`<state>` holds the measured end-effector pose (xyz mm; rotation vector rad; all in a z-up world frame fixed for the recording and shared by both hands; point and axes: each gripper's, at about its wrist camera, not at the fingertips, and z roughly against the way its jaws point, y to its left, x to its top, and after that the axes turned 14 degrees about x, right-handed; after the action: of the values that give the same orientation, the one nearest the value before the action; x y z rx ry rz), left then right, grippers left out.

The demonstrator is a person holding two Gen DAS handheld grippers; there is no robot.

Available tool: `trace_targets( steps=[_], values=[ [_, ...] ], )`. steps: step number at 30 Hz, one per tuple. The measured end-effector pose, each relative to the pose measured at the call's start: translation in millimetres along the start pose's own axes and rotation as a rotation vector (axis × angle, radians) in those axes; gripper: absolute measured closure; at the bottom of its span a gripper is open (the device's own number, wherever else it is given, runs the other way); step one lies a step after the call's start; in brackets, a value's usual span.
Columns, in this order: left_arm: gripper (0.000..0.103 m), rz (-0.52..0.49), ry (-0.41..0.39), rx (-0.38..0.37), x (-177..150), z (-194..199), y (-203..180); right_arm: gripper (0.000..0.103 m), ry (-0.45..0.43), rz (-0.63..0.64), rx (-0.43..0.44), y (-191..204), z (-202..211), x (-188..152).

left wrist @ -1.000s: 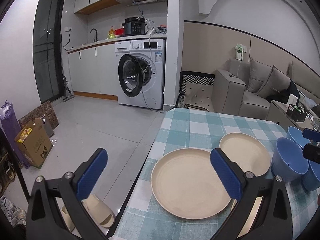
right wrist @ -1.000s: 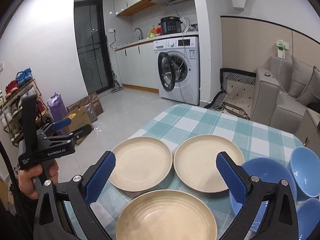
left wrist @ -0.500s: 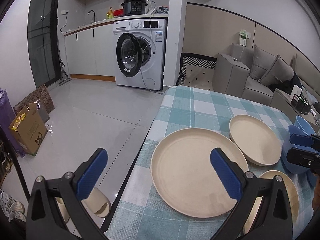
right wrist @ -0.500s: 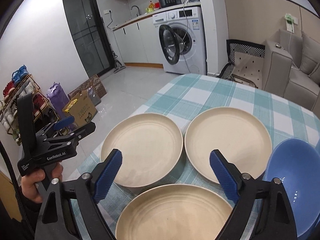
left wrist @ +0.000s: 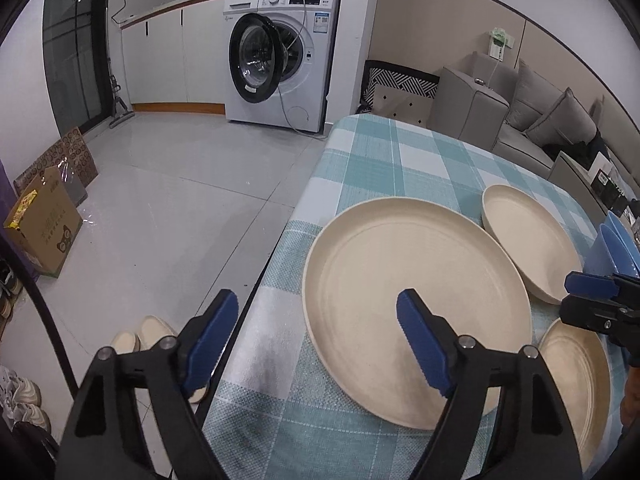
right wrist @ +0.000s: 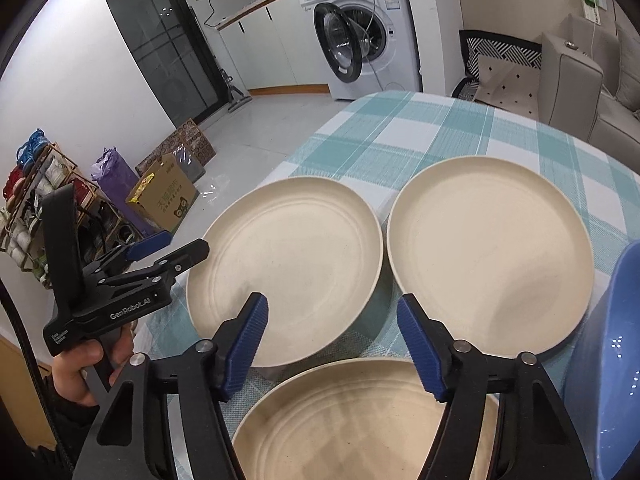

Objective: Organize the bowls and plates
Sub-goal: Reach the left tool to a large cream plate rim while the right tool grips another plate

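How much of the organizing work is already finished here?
Nothing looks done yet: three cream plates lie apart on the checked tablecloth. Both claws, left and right, are closing, gripping nothing. Stacking the plates and blue bowls remains.

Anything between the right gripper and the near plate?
Nothing visible. The right gripper, jaws closing and empty, hangs over the near plate. The two far plates lie beyond, the blue bowl beside.
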<state>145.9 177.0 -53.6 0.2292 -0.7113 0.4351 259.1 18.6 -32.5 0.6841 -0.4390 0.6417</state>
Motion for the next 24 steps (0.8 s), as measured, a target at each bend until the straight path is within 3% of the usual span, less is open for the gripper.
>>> trace_targets(
  steps=[3, 10, 24],
  values=[
    [0.038, 0.006, 0.050, -0.018, -3.1, -8.8, 0.7, 0.037, 0.020, -0.004, 0.002, -1.6, -9.3, -0.2],
    [0.039, -0.005, 0.072, -0.032, -6.6, -15.3, -2.2, 0.043, 0.047, -0.031, -0.004, -9.8, -27.1, -2.3],
    [0.063, -0.037, 0.104, -0.030, -11.3, -23.8, -2.0, 0.068, 0.076, -0.053, -0.071, -19.7, -52.4, -3.0]
  ],
)
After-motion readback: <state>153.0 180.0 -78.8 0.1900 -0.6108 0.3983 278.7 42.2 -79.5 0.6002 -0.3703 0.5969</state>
